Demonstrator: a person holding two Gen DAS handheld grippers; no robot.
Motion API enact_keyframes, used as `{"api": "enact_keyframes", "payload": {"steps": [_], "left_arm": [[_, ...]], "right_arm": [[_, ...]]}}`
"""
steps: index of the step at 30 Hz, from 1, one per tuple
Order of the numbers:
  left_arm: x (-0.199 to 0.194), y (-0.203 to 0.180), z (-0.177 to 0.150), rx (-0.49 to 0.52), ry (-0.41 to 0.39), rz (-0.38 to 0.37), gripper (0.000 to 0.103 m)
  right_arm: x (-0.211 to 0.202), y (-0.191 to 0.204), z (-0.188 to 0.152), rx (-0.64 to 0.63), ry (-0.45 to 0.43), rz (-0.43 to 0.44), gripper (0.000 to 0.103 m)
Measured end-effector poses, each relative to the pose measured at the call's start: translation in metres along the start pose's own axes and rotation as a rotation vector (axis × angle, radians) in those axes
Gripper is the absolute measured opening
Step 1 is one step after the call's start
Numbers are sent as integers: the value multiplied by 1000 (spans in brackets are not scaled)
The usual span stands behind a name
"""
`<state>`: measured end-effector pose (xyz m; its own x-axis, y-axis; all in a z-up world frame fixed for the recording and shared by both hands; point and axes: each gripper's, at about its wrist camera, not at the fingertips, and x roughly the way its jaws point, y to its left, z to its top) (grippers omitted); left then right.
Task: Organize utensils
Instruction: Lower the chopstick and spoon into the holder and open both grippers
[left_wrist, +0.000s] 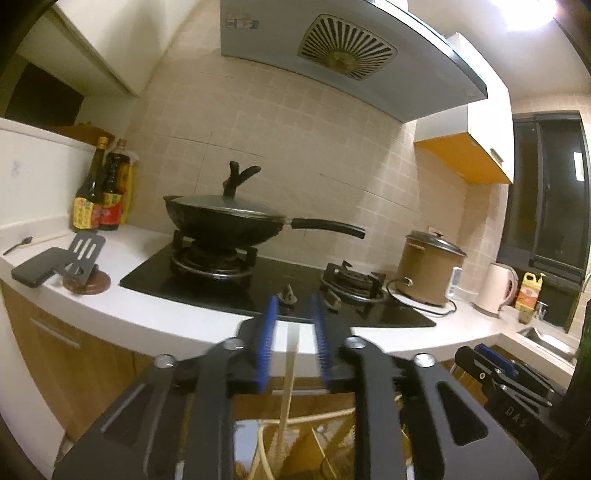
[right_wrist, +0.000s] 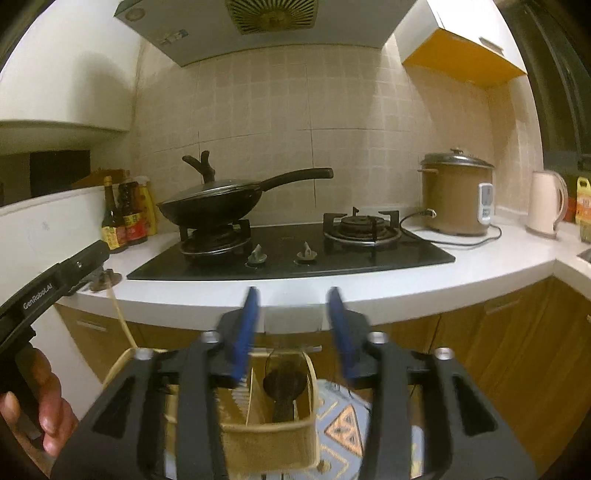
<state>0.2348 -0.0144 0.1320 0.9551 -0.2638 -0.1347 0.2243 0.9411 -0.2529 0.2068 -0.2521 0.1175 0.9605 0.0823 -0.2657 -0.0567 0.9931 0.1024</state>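
My left gripper (left_wrist: 293, 325) is open, its blue pads standing either side of a pale chopstick (left_wrist: 290, 369) without touching it. The chopstick runs down into a tan divided utensil holder (right_wrist: 269, 435) below the counter edge. In the right wrist view, the left gripper (right_wrist: 96, 266) shows at the left with the chopstick (right_wrist: 120, 317) slanting down to the holder's left corner. My right gripper (right_wrist: 293, 325) is open and empty above the holder, where a dark spoon (right_wrist: 283, 384) lies in the right compartment. A black spoon (left_wrist: 18, 245) and another chopstick (left_wrist: 48, 238) lie on the counter's far left.
A lidded black wok (left_wrist: 225, 218) sits on the left burner of the black hob (left_wrist: 207, 284). A rice cooker (right_wrist: 456, 195), kettle (right_wrist: 546, 203) and sauce bottles (left_wrist: 99, 192) stand along the wall. A phone (left_wrist: 37, 267) and slotted stand (left_wrist: 83, 254) sit at the left. A person's hand (right_wrist: 44, 402) holds the left gripper.
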Motion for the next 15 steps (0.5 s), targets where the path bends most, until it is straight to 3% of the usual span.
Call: {"api": "enact_keyframes", "payload": {"steps": [2,7,12,15], "left_arm": [[-14,3,3,-12,11,-16,25],[-56,13,10,-54,65,-46,33],[-84,12,5,-65,206,-67,34],[-104,7,0,-48,232,-73,34]], "right_arm": [[-15,-7,1,24,-5,9,63],[-59,-27,4,117,38,23,63],[-83,-38,-2,223,178,80,63],[-94,-34,-13,237,245,115,63]]}}
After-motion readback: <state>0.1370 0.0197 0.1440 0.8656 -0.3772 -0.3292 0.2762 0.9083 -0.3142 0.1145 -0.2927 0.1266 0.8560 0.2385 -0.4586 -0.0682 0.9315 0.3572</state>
